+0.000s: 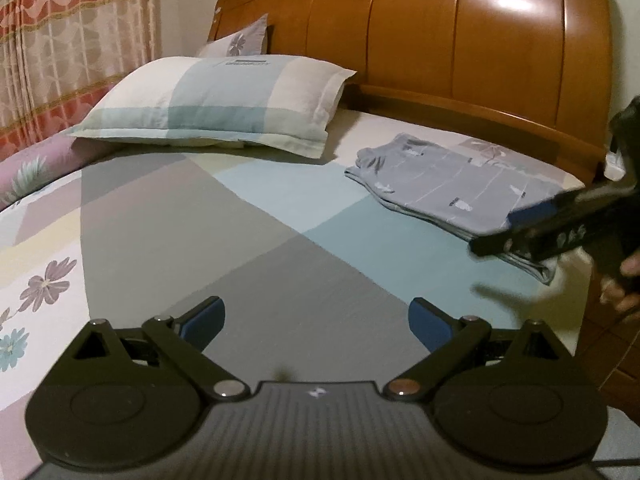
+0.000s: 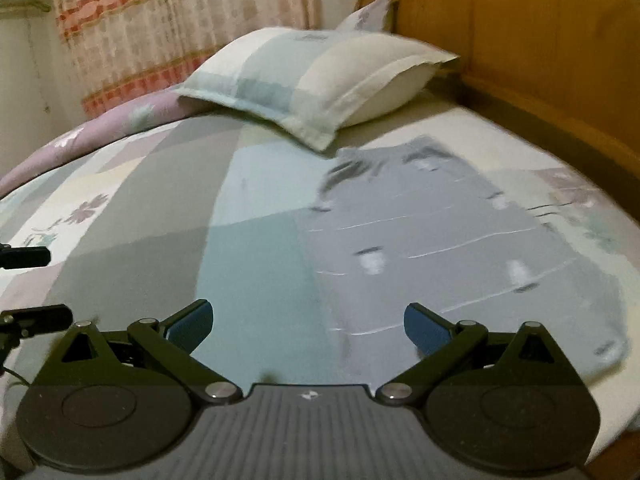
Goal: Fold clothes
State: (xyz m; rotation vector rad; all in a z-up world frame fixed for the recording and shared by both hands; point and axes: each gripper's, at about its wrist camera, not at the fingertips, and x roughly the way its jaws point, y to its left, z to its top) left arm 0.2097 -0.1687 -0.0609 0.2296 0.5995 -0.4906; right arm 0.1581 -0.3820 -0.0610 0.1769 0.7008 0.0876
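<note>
The folded garment (image 1: 452, 184), grey-lilac with thin white lines and small printed marks, lies flat on the bed sheet (image 1: 240, 248) near the wooden headboard (image 1: 460, 40), to the right of the checked pillow (image 1: 216, 100) and apart from it; in the right wrist view the same garment (image 2: 440, 248) fills the right half of the bed, blurred, its near edge just ahead of the right gripper (image 2: 308, 324). That gripper stands spread wide, its blue pads clear of the cloth, nothing between them; seen from the left wrist view (at the right edge, partly blurred) it hovers over the garment's near corner, a hand (image 1: 624, 280) behind it. The left gripper (image 1: 316, 320) is likewise spread wide and empty, over bare sheet in grey and pale blue patches, well left of the garment. A second flowered pillow (image 1: 240, 40) leans against the headboard behind the first; a patterned curtain (image 1: 72, 40) hangs at the far left.
</note>
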